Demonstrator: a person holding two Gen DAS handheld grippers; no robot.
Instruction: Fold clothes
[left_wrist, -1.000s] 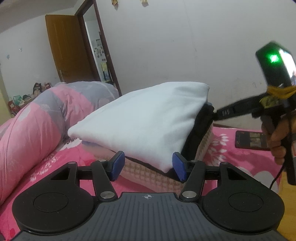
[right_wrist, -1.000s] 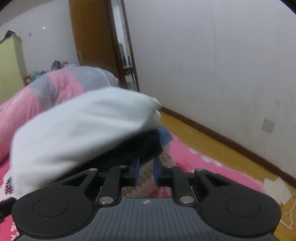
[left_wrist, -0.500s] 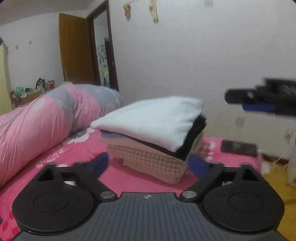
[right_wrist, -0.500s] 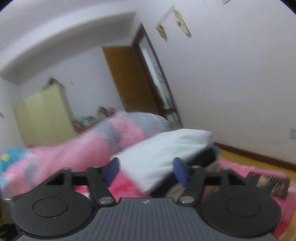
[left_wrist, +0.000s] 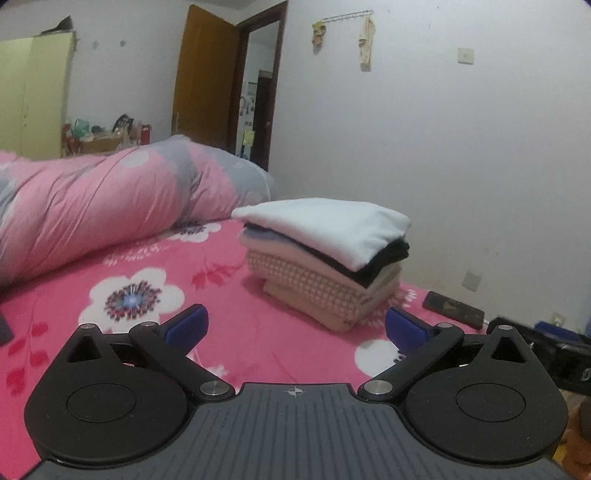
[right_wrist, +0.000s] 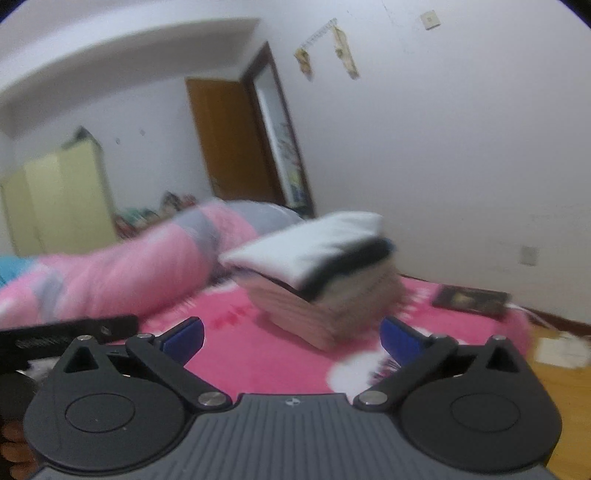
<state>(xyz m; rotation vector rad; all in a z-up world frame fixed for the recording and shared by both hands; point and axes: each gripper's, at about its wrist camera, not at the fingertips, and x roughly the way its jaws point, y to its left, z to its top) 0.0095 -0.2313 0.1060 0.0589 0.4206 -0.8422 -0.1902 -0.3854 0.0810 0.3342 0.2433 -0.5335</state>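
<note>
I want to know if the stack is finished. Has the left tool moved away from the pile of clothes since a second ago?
Yes. The left tool has backed away from the pile of clothes: bare bedsheet now lies between them, and the pile looks smaller against the wall.

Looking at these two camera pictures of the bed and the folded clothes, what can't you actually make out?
- Stack of folded clothes: its far side is hidden by the stack itself in both views; the right wrist view smears its layers.
- Dark flat object on the bed: too small to identify.
- Items on the wall hooks: too small.
- Right tongs: cut off by the left view's edge.
</note>
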